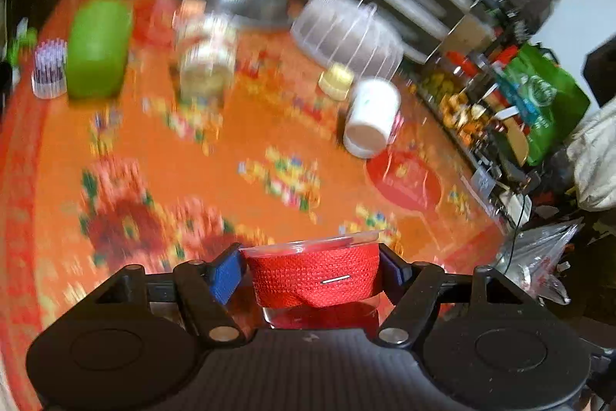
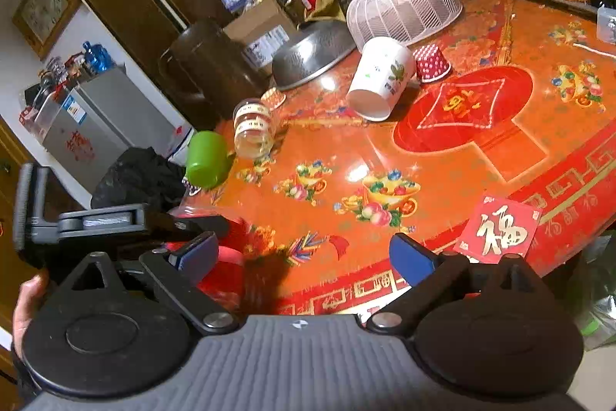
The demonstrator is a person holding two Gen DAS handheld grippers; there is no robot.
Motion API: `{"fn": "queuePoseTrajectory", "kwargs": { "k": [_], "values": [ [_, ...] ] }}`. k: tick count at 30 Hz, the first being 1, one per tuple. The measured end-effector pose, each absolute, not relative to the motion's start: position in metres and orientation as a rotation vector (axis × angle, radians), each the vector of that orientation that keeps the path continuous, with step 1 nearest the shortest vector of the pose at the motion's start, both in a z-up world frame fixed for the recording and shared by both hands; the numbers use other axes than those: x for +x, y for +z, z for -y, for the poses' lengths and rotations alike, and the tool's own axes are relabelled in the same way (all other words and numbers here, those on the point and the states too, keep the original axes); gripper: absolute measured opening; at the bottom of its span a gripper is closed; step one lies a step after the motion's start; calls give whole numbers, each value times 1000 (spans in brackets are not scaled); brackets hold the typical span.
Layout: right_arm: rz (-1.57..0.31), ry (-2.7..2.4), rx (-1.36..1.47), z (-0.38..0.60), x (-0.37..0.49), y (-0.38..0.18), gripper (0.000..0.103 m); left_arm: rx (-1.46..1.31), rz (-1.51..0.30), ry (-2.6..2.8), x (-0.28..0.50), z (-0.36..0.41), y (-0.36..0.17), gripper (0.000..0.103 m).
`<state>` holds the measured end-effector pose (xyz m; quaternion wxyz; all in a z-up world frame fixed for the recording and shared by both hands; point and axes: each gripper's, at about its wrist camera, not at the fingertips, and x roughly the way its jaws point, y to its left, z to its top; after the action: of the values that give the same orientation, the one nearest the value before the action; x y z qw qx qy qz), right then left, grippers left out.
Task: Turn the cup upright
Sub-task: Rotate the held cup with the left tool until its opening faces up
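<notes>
My left gripper point(image 1: 312, 272) is shut on a clear cup wrapped in red woven band point(image 1: 313, 276), held between the blue pads above the orange table; its rim points away from me. In the right wrist view the same red cup point(image 2: 223, 276) shows at the lower left, held by the other gripper's arm. My right gripper point(image 2: 304, 259) is open and empty over the table's near edge. A white paper cup point(image 1: 371, 116) lies on its side on the table, also seen in the right wrist view point(image 2: 379, 78).
A green cup point(image 2: 206, 160), a clear jar point(image 2: 254, 128), a red dotted paper cup point(image 2: 431, 62), a mesh food cover point(image 2: 402, 6) and a steel bowl point(image 2: 312, 51) lie on the orange table point(image 2: 442, 160). A red card point(image 2: 498, 230) lies near the front edge.
</notes>
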<state>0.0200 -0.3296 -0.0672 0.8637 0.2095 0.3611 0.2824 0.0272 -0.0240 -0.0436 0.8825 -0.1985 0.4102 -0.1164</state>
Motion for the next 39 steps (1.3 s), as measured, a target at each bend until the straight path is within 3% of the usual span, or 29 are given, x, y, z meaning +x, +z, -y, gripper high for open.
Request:
{"fn": "queuePoseTrajectory", "kwargs": {
  "k": [4, 7, 9, 22, 30, 39],
  "values": [
    [-713, 579, 409, 325, 17, -66, 99, -248, -641, -196, 5, 31, -17, 74],
    [-674, 573, 404, 324, 15, -66, 99, -8, -362, -70, -20, 47, -5, 75],
    [-665, 577, 424, 324, 15, -69, 99, 29, -294, -21, -26, 51, -4, 75],
    [-644, 566, 476, 337, -6, -78, 99, -5, -161, 0, -62, 64, -14, 75],
    [-600, 559, 442, 336, -28, -78, 99, 45, -7, 113, -86, 86, -55, 75],
    [-518, 516, 396, 331, -38, -80, 100, 76, 24, 145, -94, 93, -90, 75]
  ]
}}
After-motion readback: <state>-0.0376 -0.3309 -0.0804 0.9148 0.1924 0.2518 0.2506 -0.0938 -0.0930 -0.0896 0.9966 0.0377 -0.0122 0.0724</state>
